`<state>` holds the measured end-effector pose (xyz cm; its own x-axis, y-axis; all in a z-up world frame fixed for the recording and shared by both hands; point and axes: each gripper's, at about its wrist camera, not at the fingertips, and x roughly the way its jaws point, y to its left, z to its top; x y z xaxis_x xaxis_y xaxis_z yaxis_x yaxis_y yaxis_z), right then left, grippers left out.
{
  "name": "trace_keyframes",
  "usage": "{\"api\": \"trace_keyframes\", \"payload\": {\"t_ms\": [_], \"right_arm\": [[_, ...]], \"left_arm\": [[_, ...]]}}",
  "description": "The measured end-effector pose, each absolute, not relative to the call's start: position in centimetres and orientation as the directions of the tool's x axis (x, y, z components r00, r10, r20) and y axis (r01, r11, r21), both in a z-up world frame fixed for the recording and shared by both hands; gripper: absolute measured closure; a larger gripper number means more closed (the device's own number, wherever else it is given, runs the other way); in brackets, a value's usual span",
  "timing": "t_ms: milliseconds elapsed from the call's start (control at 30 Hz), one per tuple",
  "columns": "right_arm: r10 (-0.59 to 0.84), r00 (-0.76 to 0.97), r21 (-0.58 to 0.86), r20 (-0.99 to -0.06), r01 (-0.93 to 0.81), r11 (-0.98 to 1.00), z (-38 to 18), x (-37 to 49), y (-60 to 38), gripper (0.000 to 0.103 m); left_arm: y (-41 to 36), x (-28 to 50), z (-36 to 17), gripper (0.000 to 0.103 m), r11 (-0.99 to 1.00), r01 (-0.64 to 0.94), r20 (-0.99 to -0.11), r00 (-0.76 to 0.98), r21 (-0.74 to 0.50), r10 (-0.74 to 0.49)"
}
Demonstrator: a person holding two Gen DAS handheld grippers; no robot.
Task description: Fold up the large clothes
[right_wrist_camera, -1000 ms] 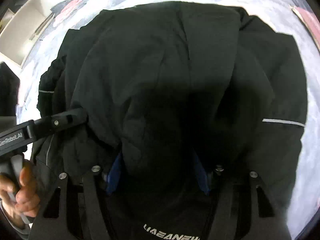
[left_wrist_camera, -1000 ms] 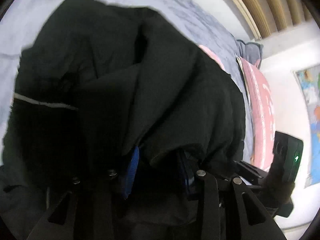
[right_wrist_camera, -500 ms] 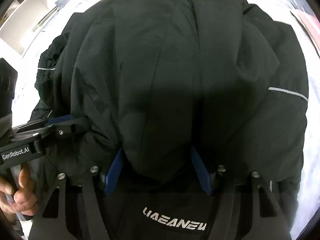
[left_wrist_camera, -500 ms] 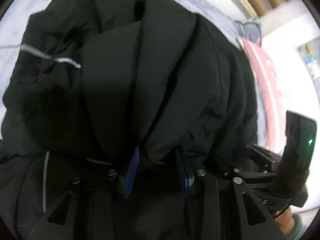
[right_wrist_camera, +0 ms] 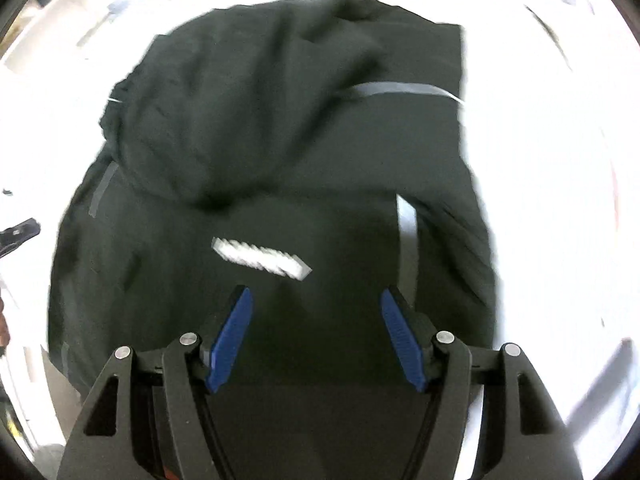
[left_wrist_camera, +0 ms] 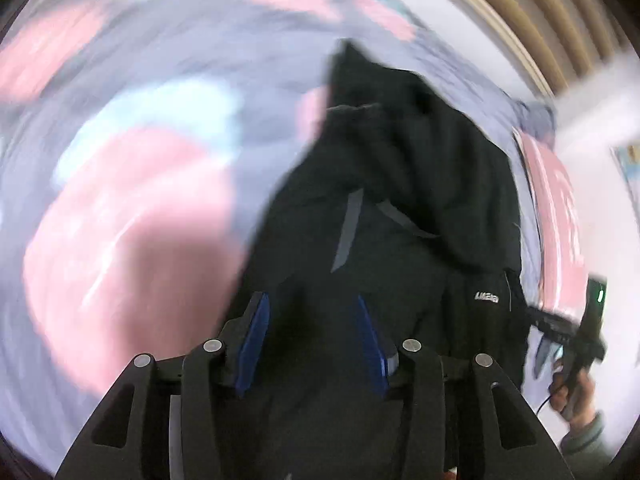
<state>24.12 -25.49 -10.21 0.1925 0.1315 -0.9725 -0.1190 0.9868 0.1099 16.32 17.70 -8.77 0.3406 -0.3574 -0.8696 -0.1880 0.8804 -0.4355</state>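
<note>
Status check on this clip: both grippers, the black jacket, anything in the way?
Left gripper just opened, nothing pinched. Right gripper open, empty. Black jacket lies folded over on the bedspread. Nothing blocking.

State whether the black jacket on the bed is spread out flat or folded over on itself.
Folded over: the black jacket has its upper part doubled down in a bunched fold across its body, above the white logo. The fold looks loose, not neat.

A black jacket (right_wrist_camera: 280, 152) is lying bunched and partly folded on the bed, its upper part doubled over the body. Grey reflective strips are showing along its seams, and white lettering is showing on its front.
</note>
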Motion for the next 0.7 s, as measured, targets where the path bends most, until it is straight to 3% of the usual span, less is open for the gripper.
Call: {"api": "trace_keyframes", "payload": {"t_ms": [233, 433, 533, 600, 700], "right_arm": [[0.162, 0.104, 0.169, -0.981, 0.067, 0.983, -11.7, 19.9, -33.1, 0.034], [0.179, 0.042, 0.183, -0.983, 0.130, 0.974, -12.3, 16.9, -37.0, 0.034], [0.203, 0.007, 0.202, -0.979, 0.134, 0.970, -12.5, 15.1, -39.0, 0.036], [0.252, -0.019, 0.248, -0.967, 0.122, 0.961, -12.6, 13.7, -39.5, 0.046], [0.261, -0.071, 0.254, -0.963, 0.089, 0.963, -13.5, 11.3, -39.0, 0.047]], "left_arm": [[19.7, 11.8, -14.5, 0.057, 0.840, -0.327, -0.897, 0.249, -0.433, -0.366], [18.2, 10.0, -16.6, 0.057, 0.826, -0.293, -0.875, 0.218, -0.482, -0.433], [17.6, 9.5, -15.6, 0.059, 0.742, -0.236, -0.777, 0.249, -0.628, -0.578], [17.1, 9.0, -14.3, 0.059, 0.653, -0.175, -0.673, 0.281, -0.737, -0.684], [16.6, 8.8, -14.3, 0.059, 0.557, -0.155, -0.576, 0.290, -0.816, -0.764]]}}
